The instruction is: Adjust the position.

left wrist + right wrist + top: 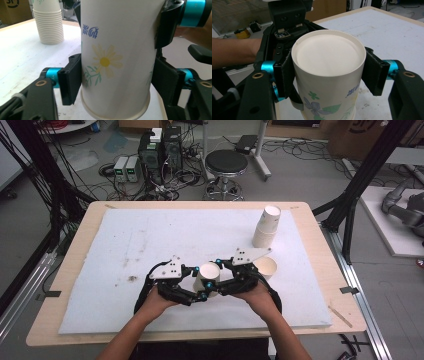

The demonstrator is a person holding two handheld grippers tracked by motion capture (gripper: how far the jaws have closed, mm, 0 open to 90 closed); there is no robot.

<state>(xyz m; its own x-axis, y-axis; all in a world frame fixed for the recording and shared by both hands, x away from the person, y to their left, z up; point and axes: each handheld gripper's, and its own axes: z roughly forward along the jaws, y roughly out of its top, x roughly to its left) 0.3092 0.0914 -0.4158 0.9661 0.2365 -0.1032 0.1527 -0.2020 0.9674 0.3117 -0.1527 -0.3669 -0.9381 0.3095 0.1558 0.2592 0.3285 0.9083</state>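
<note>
Both grippers pinch one upside-down paper cup (208, 276) (daisy print). The left gripper (113, 82) clamps near its rim, the right gripper (328, 72) near its base. A cup stack (266, 226) stands well beyond the cup

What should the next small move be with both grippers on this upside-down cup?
Probably ease the two grippers apart: the left gripper clamps the rim end of the paper cups, the right gripper the base end, likely nested ones being separated.
</note>
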